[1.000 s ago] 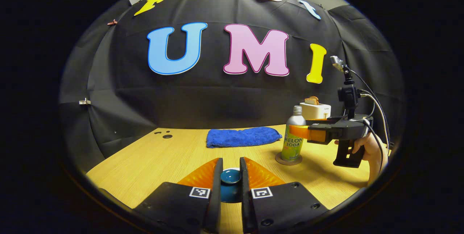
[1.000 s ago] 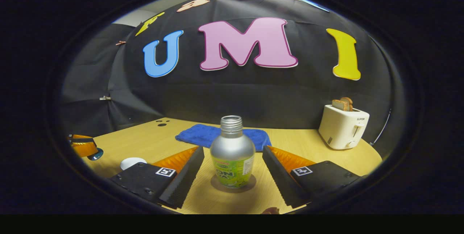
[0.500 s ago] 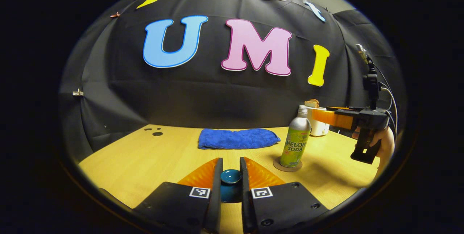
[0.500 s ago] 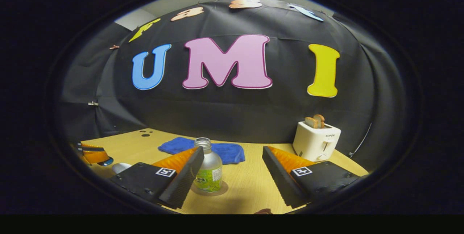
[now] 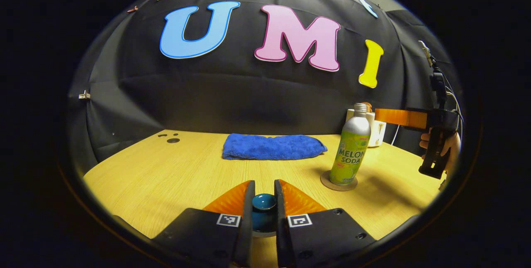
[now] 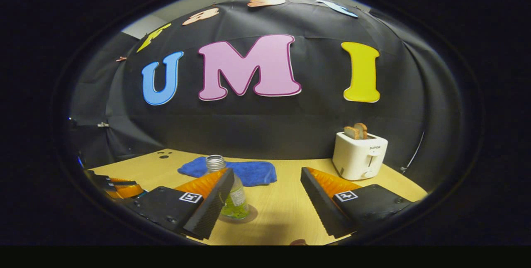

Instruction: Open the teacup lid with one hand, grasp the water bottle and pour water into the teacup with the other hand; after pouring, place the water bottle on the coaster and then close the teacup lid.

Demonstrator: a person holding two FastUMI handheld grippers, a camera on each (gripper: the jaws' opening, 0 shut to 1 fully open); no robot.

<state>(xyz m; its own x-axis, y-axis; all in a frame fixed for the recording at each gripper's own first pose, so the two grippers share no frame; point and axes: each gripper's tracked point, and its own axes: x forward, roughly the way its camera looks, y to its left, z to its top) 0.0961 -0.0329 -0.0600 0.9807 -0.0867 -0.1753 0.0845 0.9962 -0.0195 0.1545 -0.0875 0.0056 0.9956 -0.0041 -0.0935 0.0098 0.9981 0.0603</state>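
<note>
Your left gripper (image 5: 264, 208) was clamped on the knob of the teacup lid (image 5: 264, 201), both fingers pressing its sides; the teacup under it was hidden behind those fingers, so whether the lid sat on the rim or hung above it could not be told. That narrow pinch looked like the main risk: any tilt on the way down could have let the lid slip or land crooked on the rim. Further right, the water bottle (image 5: 351, 149) stood upright on the coaster (image 5: 339, 181), uncapped, near the blue towel (image 5: 272, 146); with no cap, a knock from a passing hand would have spilled it. Its lower half was covered by a finger in the right gripper view. Your right gripper (image 6: 265, 185) had its fingers spread wide with nothing between them, hovering beside and apart from the bottle. The toaster (image 6: 359, 155) with 2 slices stood at the far right
</note>
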